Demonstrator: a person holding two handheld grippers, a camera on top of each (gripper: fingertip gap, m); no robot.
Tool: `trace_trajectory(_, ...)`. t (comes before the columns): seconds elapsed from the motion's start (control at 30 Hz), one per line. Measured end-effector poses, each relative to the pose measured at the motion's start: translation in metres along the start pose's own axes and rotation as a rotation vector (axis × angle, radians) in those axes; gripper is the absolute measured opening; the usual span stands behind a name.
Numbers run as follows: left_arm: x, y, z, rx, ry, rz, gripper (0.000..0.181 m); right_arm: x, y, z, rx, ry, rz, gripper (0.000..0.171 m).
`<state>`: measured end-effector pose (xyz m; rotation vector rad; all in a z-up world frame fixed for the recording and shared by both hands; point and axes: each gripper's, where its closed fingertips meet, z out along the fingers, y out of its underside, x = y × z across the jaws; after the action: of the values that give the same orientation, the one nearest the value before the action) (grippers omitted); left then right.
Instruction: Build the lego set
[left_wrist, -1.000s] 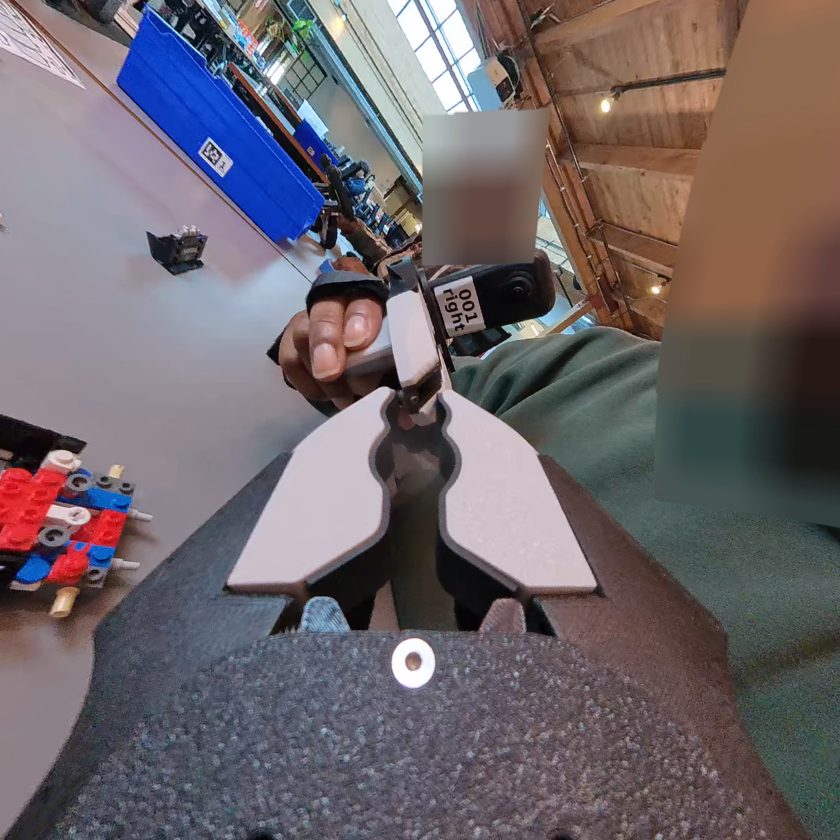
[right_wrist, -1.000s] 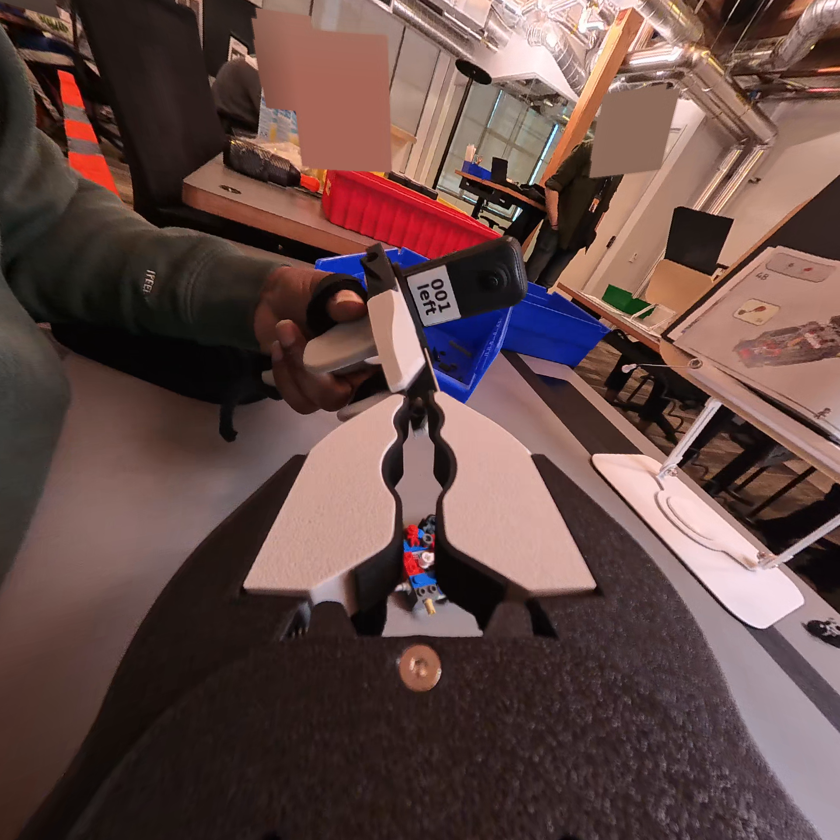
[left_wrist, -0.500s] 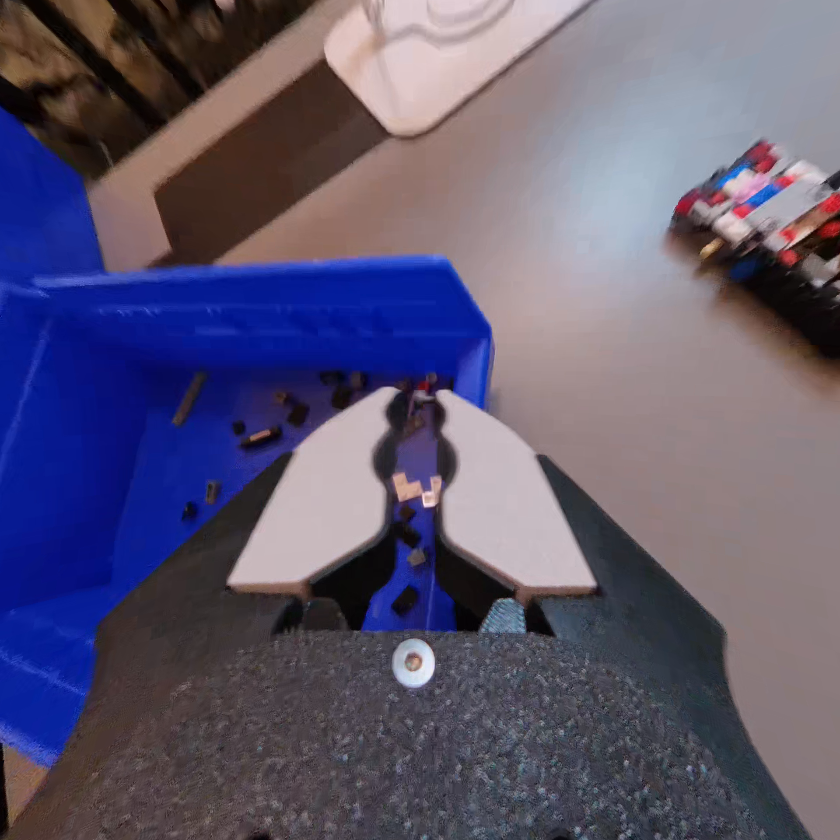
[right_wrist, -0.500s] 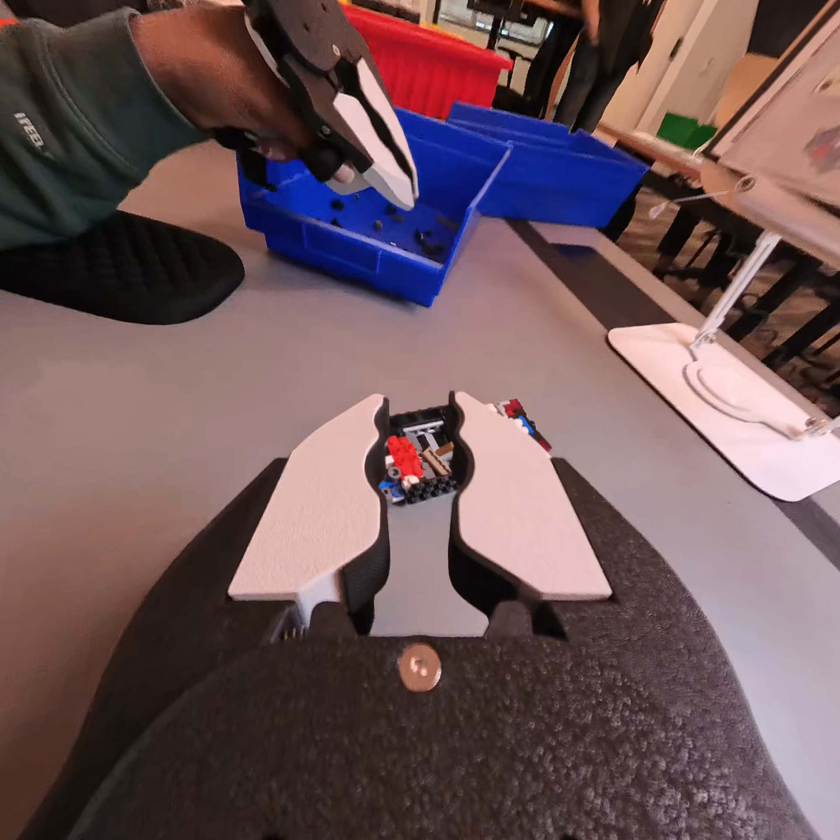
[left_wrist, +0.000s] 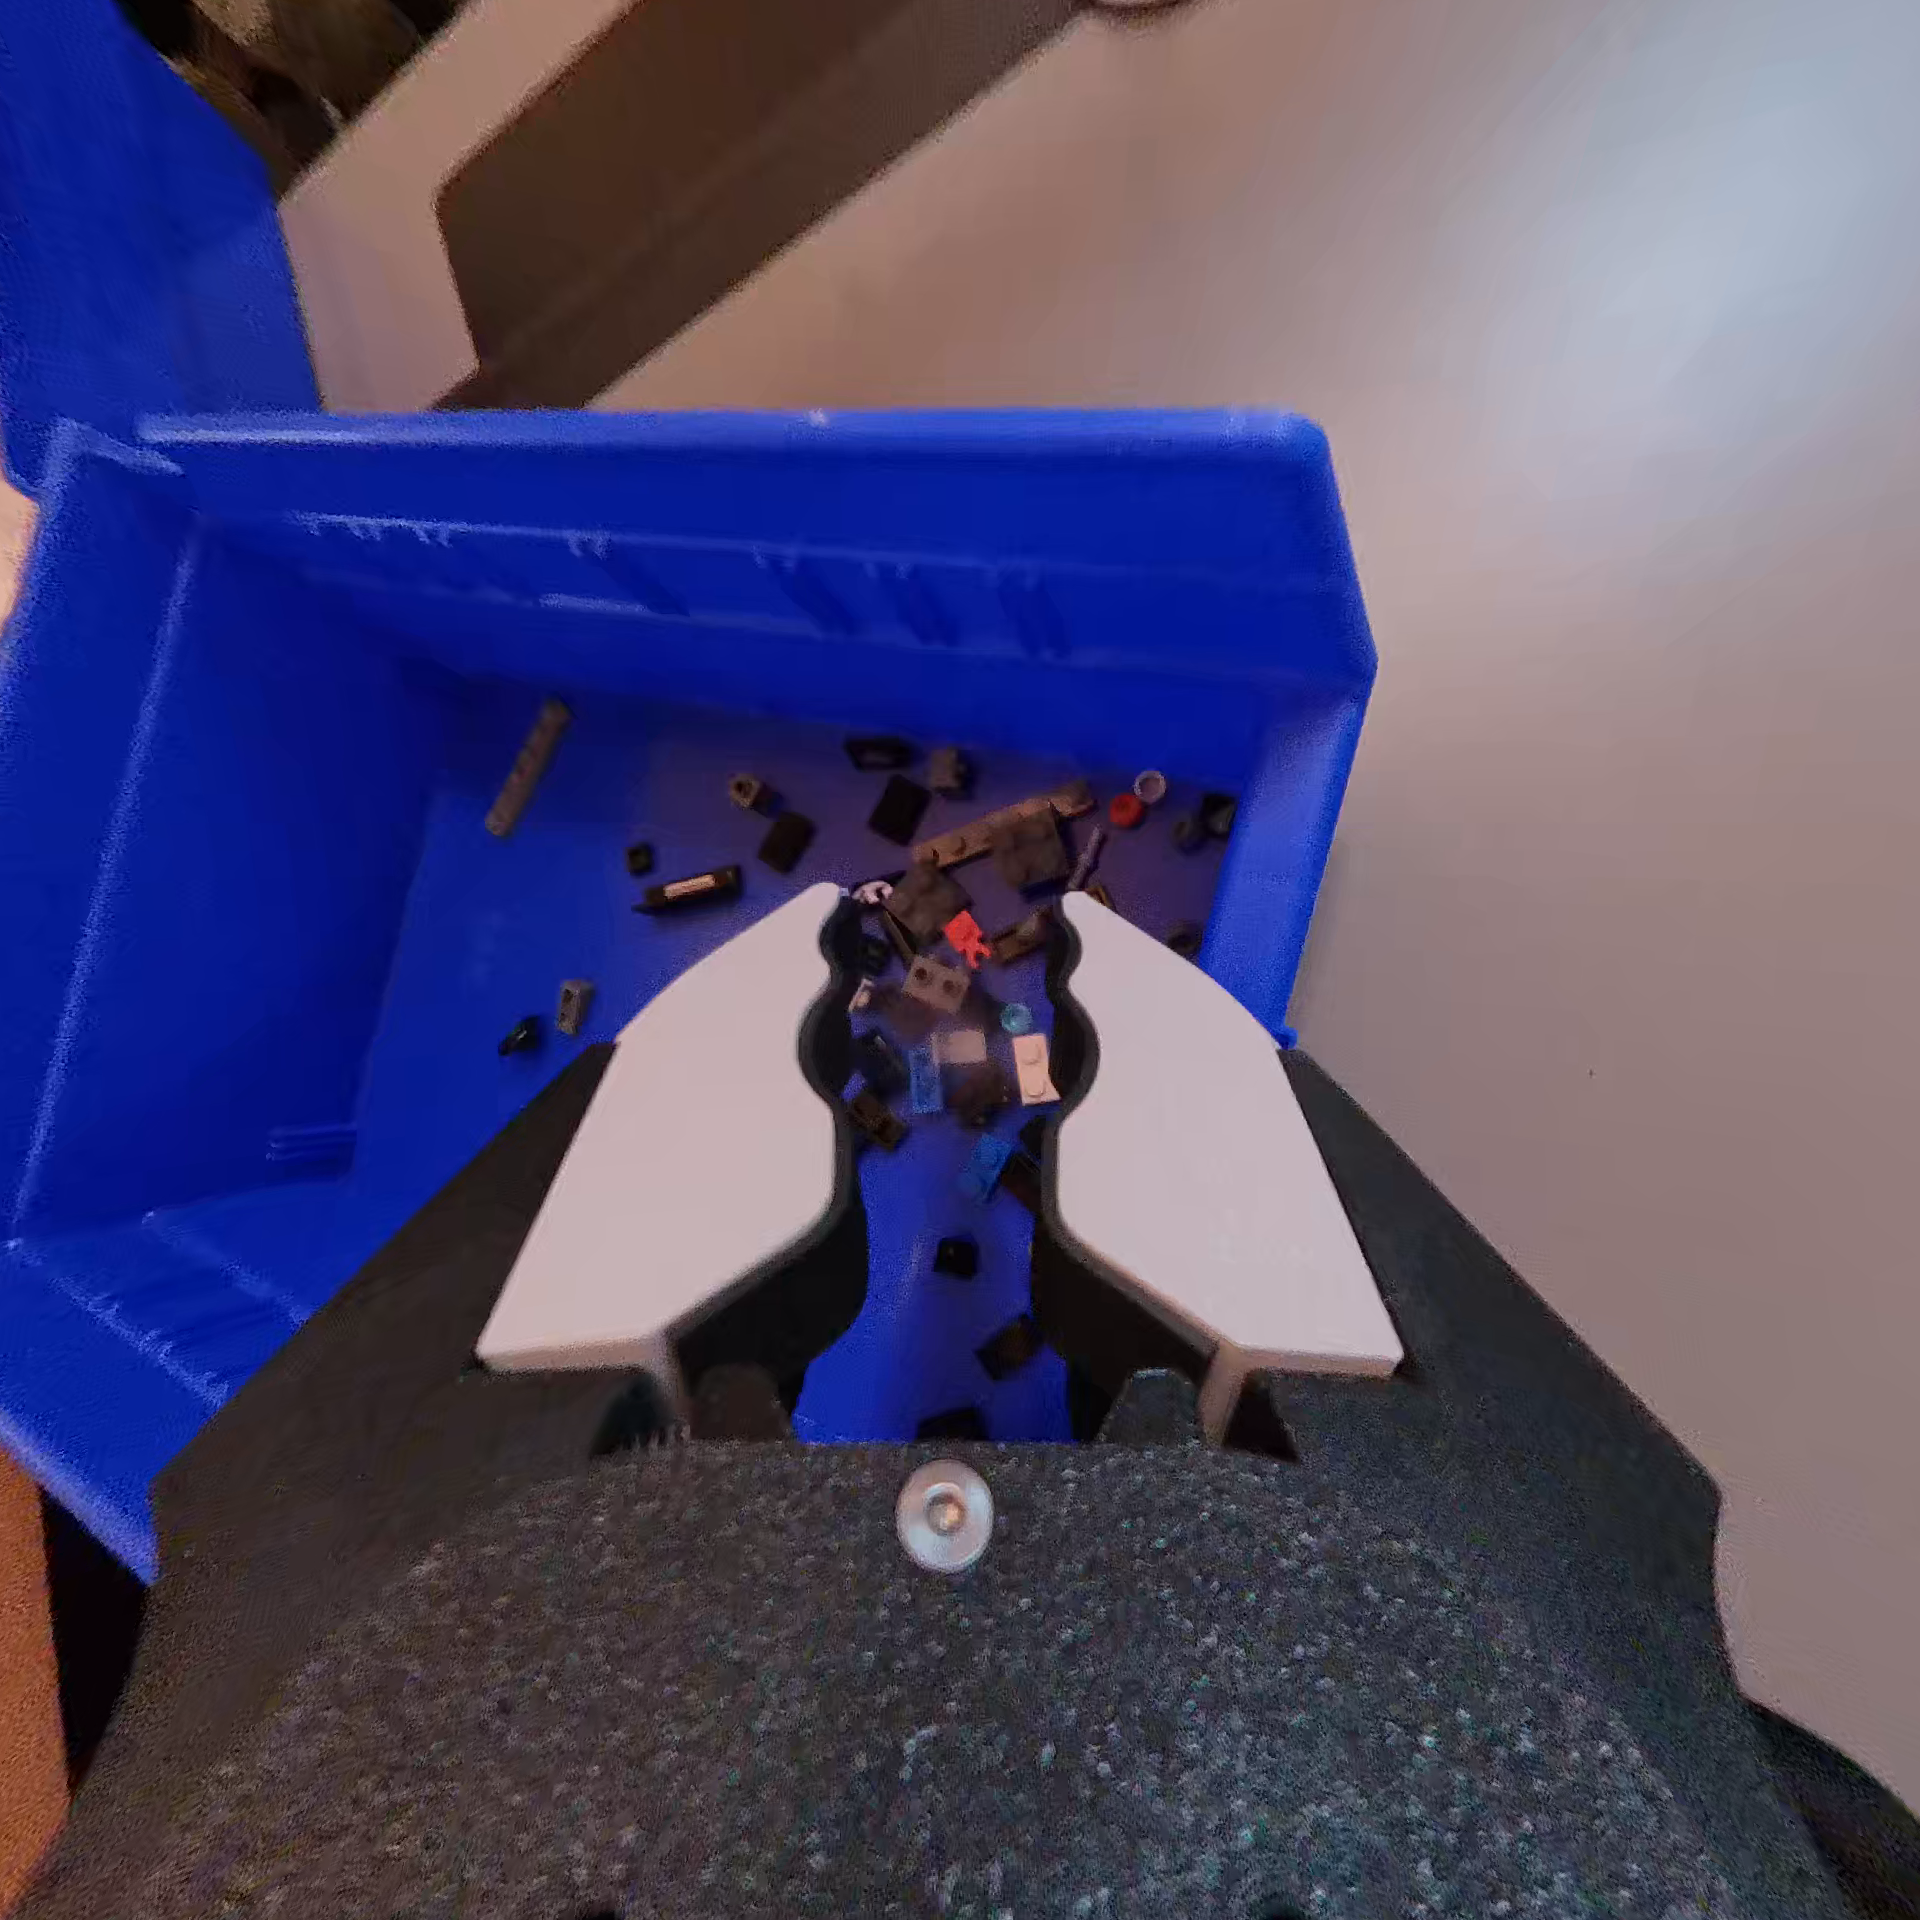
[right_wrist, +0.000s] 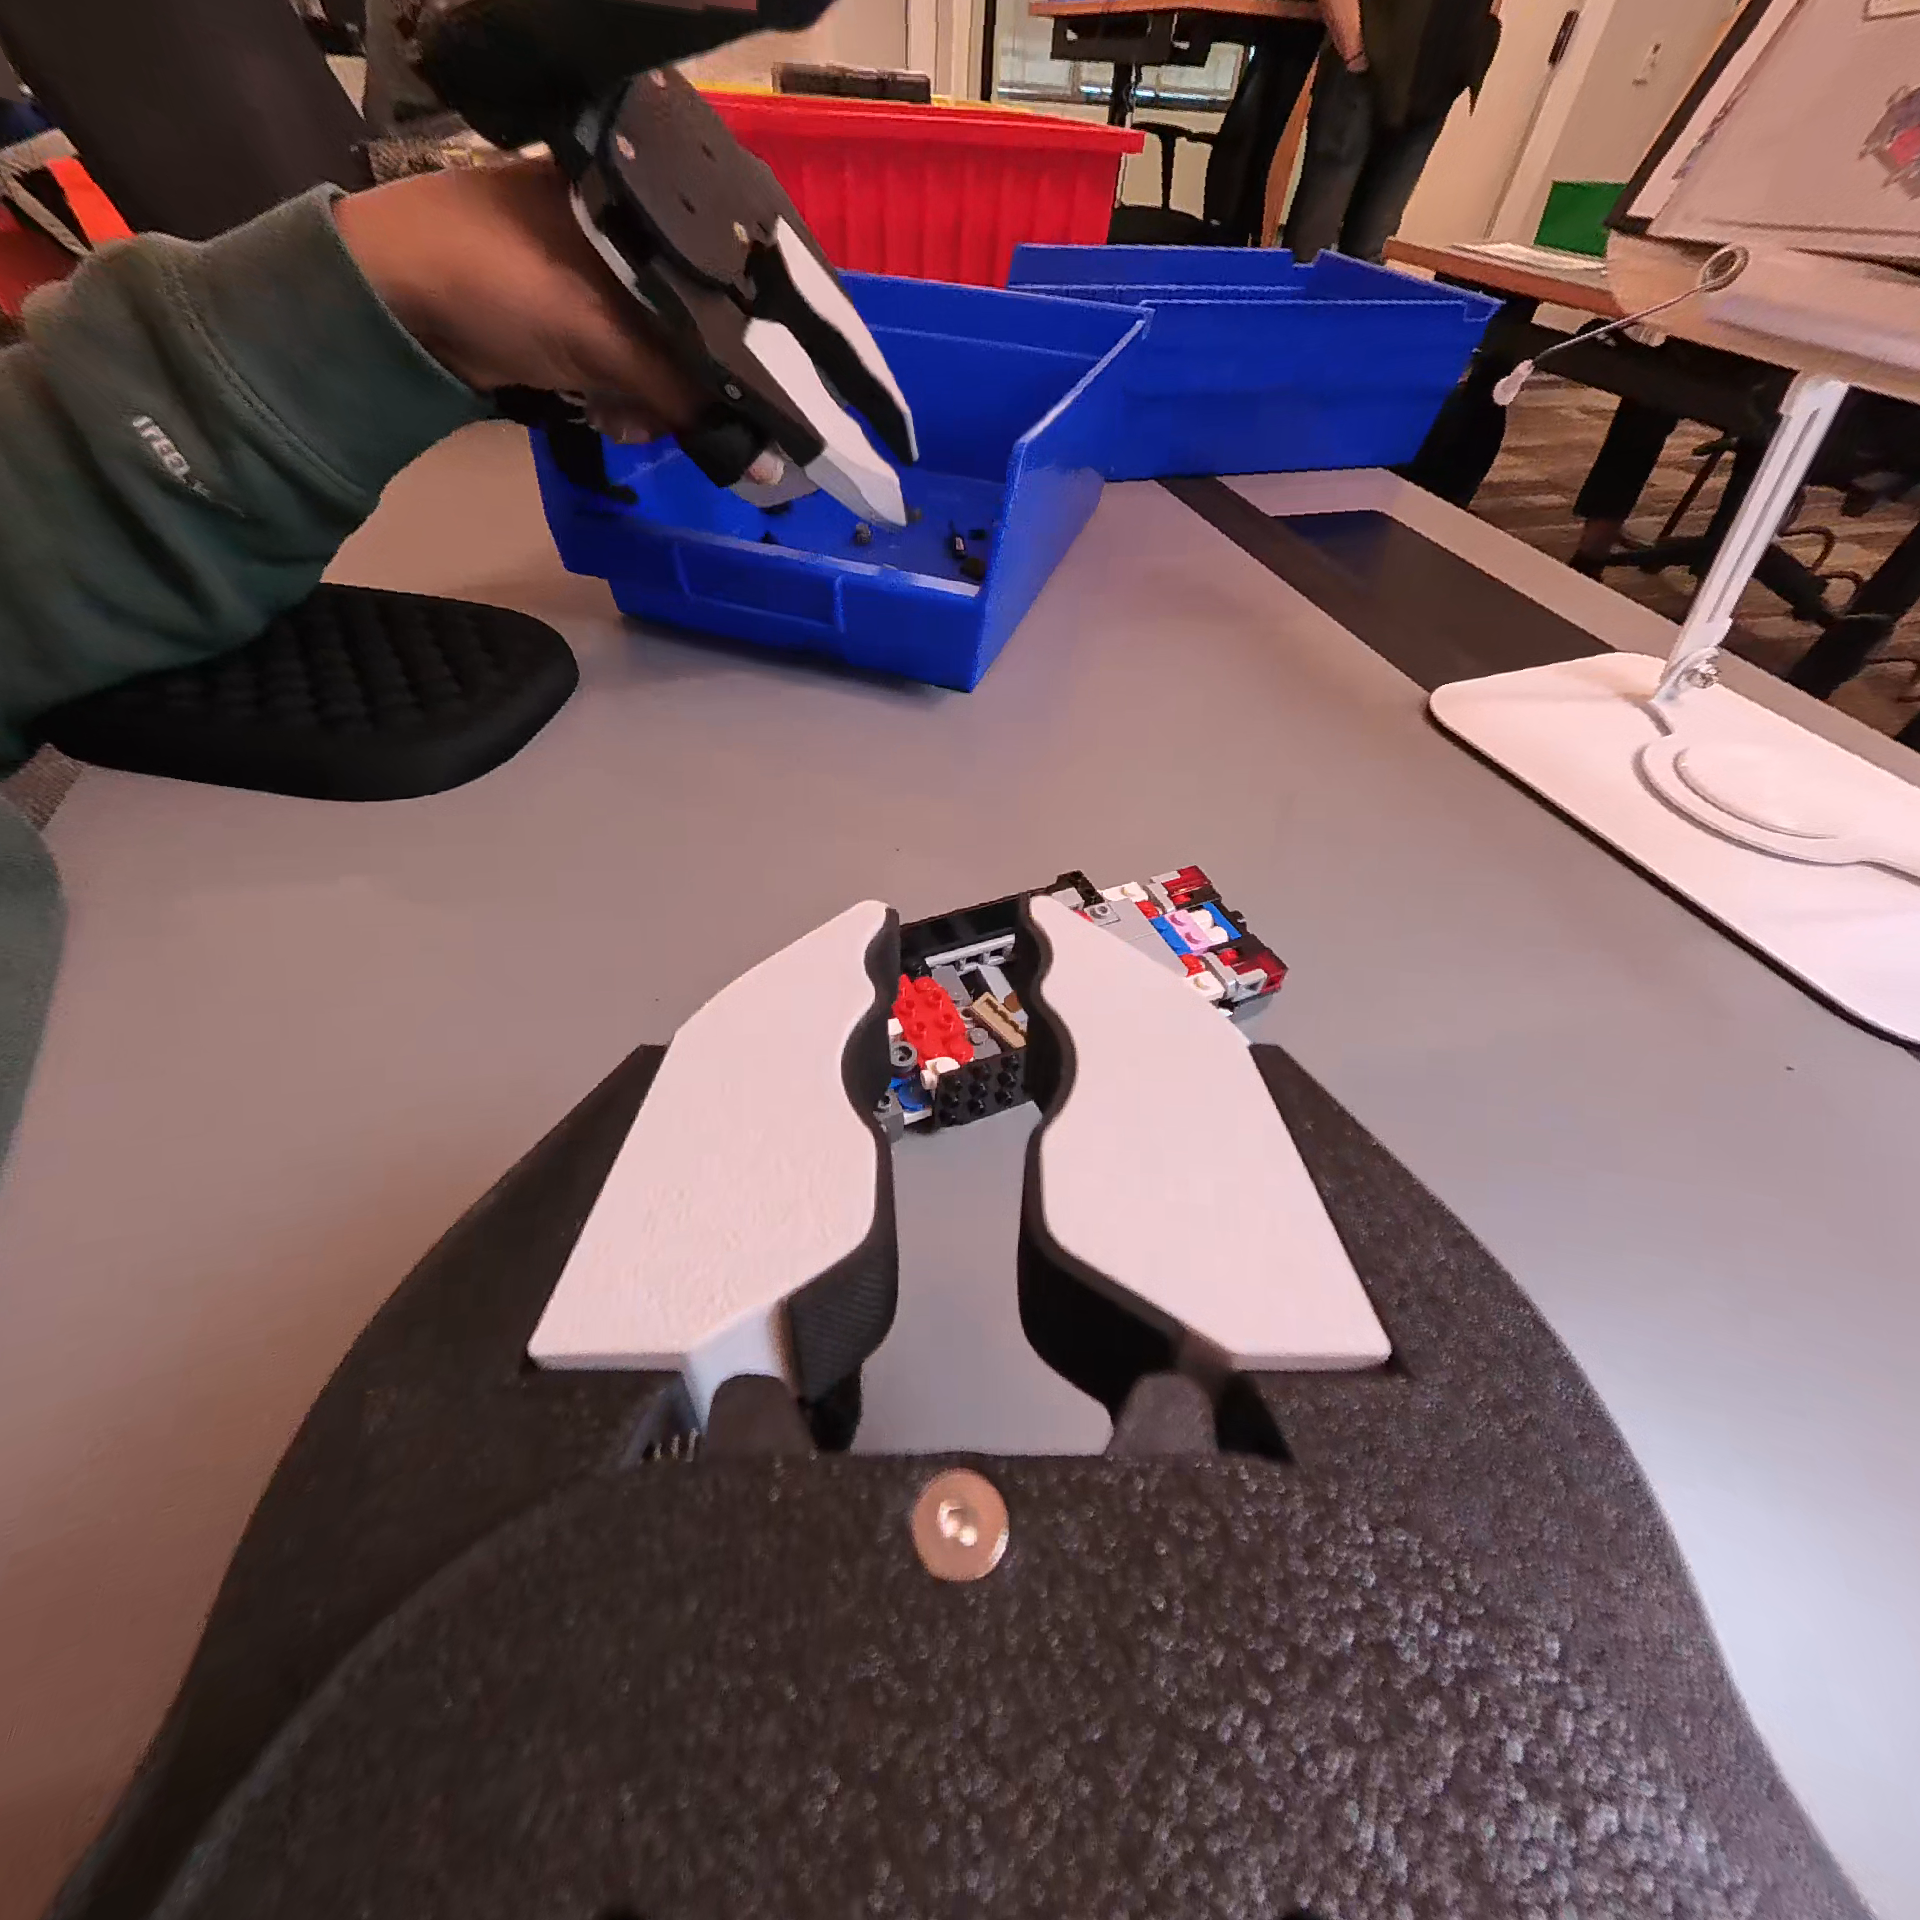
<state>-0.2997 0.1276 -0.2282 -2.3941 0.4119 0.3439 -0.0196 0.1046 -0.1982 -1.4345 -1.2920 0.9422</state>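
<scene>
We see left gripper (left_wrist: 951, 904) with smooth white fingers released over glossy blue plastic bin (left_wrist: 727, 540) of small studded pieces (left_wrist: 940, 982); right gripper (right_wrist: 956, 914) released over blocky lego model (right_wrist: 1081, 987) on matte grey desk (right_wrist: 520, 935).

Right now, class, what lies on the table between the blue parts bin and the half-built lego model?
Nothing: in the right wrist view, bare grey table separates the blue parts bin from the lego model.

left gripper (left_wrist: 951, 904) pointed steeply downward, fingers spread with a clear gap between the tips and nothing caught there; gripped by a hand (right_wrist: 540, 301) in a green sleeve (right_wrist: 187, 447), seen tilted nose-down from the right wrist view. right gripper (right_wrist: 958, 914) held low and level, fingers parted, empty.
</scene>
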Motion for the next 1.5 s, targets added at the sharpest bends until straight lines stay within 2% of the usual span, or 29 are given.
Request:
trace_trajectory(0.17, 0.02, -0.003, -0.006, 0.029, 0.131, 0.0, 0.044, 0.0, 0.002, 0.0, -0.008, 0.008, -0.008, 0.021)
trace_trajectory(0.27, 0.04, -0.005, -0.016, 0.056, 0.268, 0.018, 0.044, 0.002, 0.0, -0.002, -0.003, 0.013, 0.002, 0.02)
trace_trajectory(0.33, 0.05, 0.008, -0.006, -0.022, 0.284, 0.102, 0.044, 0.004, 0.001, -0.002, -0.002, 0.015, 0.009, 0.02)
trace_trajectory(0.4, 0.061, 0.019, 0.009, -0.094, 0.255, 0.261, 0.03, 0.005, 0.001, -0.002, -0.007, 0.018, 0.012, 0.02)
trace_trajectory(0.43, 0.06, 0.016, 0.012, -0.077, 0.199, 0.349, 0.027, 0.006, 0.002, -0.002, -0.01, 0.02, 0.012, 0.02)
trace_trajectory(0.47, 0.068, 0.013, 0.011, -0.063, 0.211, 0.393, 0.028, 0.007, 0.002, -0.003, -0.014, 0.025, 0.009, 0.02)
trace_trajectory(0.53, 0.094, 0.005, 0.004, -0.023, 0.326, 0.39, 0.026, 0.009, 0.003, -0.004, -0.022, 0.037, 0.001, 0.019)
trace_trajectory(0.67, 0.137, 0.001, -0.012, 0.059, 0.436, 0.577, 0.025, 0.013, 0.004, -0.007, -0.028, 0.055, 0.002, 0.019)
trace_trajectory(0.8, 0.156, 0.003, -0.023, 0.093, 0.536, 0.659, 0.024, 0.015, 0.006, -0.008, -0.041, 0.063, -0.001, 0.019)
trace_trajectory(1.0, 0.152, 0.005, -0.025, 0.158, 0.534, 0.706, 0.024, 0.011, 0.017, -0.003, -0.095, 0.045, 0.006, 0.019)
trace_trajectory(1.1, 0.148, -0.002, -0.032, 0.22, 0.511, 0.683, 0.032, -0.002, 0.026, 0.003, -0.149, -0.007, -0.016, 0.021)
trace_trajectory(1.27, 0.162, -0.041, -0.082, 0.507, 0.641, 0.549, 0.02, -0.026, 0.044, 0.024, -0.299, -0.07, -0.221, 0.034)
trace_trajectory(1.33, 0.165, -0.041, -0.079, 0.502, 0.633, 0.559, 0.021, -0.026, 0.05, 0.032, -0.379, -0.08, -0.286, 0.042)
trace_trajectory(1.5, 0.173, -0.029, -0.058, 0.417, 0.646, 0.542, 0.027, -0.02, 0.072, 0.039, -0.597, -0.152, -0.292, 0.06)
